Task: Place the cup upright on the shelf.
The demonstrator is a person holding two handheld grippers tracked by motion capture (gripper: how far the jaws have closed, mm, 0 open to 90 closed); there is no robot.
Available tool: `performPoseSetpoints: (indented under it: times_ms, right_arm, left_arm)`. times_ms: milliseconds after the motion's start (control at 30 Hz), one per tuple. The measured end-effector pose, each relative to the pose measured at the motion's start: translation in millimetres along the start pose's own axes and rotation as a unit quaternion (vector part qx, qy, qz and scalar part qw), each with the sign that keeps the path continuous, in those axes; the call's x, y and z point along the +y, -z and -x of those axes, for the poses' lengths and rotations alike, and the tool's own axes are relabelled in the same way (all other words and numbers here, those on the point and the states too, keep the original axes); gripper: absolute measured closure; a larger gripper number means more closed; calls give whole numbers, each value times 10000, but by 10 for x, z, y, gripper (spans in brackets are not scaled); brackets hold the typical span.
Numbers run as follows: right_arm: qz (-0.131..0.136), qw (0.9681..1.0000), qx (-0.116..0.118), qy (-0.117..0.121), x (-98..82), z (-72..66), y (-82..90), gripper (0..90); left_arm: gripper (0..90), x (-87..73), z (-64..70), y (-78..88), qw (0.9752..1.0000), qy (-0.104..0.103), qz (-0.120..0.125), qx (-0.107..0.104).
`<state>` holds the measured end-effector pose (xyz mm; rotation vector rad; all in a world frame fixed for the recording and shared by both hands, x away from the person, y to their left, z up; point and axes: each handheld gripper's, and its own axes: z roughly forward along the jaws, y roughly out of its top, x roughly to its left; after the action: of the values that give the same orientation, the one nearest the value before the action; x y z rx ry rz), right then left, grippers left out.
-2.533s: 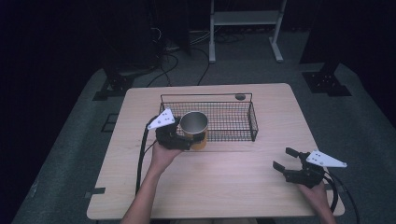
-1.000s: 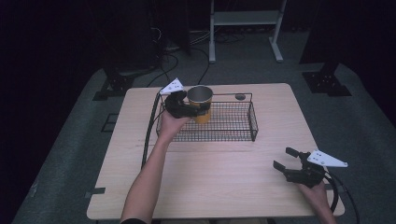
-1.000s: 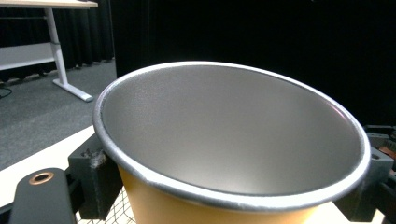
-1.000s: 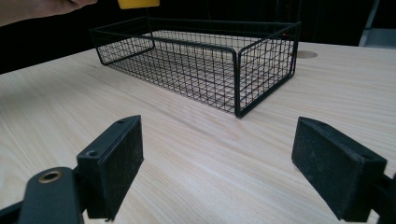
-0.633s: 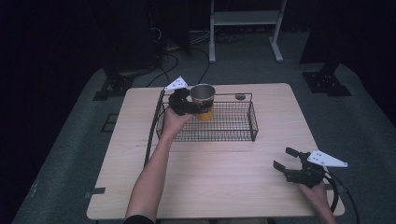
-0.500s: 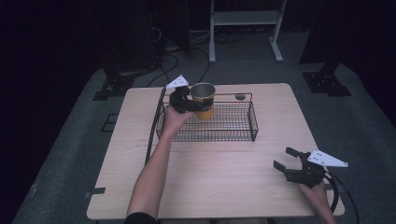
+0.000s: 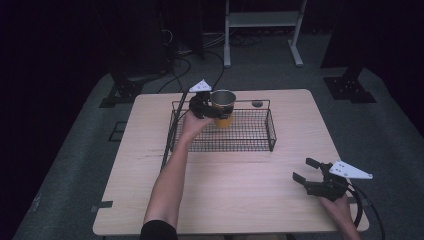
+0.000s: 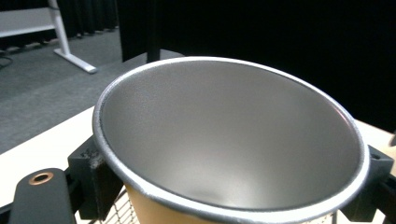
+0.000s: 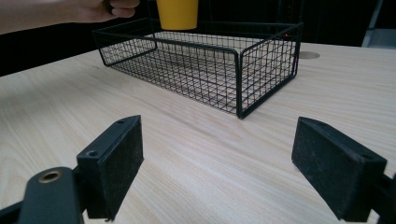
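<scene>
One yellow cup (image 7: 223, 109), inside bare, above the wire basket (image 7: 250, 141).

An orange-yellow paper cup with a silvery grey inside and a rolled pale rim (image 7: 223, 107) is held upright and clear of the mesh floor, above the rear left part of a black rectangular wire-mesh basket (image 7: 250, 145). Its mouth is seen wide open and empty in the left gripper view (image 8: 231, 140), and its tapered orange wall is clamped from both sides just below the rim. In the right gripper view its lower body (image 9: 177, 13) is seen hanging above the basket's far corner.
</scene>
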<state>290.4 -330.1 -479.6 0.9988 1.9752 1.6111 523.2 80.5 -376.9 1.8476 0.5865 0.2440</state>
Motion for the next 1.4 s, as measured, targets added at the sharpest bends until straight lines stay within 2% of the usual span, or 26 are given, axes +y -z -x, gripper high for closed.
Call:
performPoseSetpoints:
  times_ms: [100,333,467,533,600,833,967,1033,1167,1267,1400]
  right_arm:
    - [4,10000,-1,-6,0,1,1,156]
    - [-3,10000,-6,28,0,-1,-5,156]
    - [-2,10000,-8,17,0,0,-4,156]
    - [-3,10000,-8,18,0,-1,-4,156]
    - [2,10000,-16,16,0,-1,-4,146]
    - [8,10000,-45,1,1,0,0,139]
    - [12,10000,-49,4,1,0,1,139]
    - [8,10000,-48,6,1,-1,0,139]
    - [5,10000,-45,6,0,-2,-1,139]
    - [5,10000,-45,9,0,-2,0,139]
    - [2,10000,-40,8,0,-3,0,139]
  left_arm:
    - [126,-28,-24,-23,9999,-9,-110,35]
    - [125,-121,-79,-73,9982,-24,-598,-21]
    - [125,-150,-88,-100,9970,-128,-759,-46]
    - [125,-169,-92,-123,9952,-217,-957,-32]
    - [125,-186,-110,-150,9935,-184,-1118,-97]
    - [125,-183,-117,-179,9920,-252,-1226,-144]
    - [125,-200,-109,-217,9889,-312,-1441,-164]
    - [125,-219,-113,-231,9883,-286,-1485,-208]
    - [125,-240,-111,-256,9860,-381,-1623,-107]
    - [125,-247,-127,-251,9862,-343,-1617,-80]
    - [120,-245,-119,-238,9836,-445,-1748,-15]
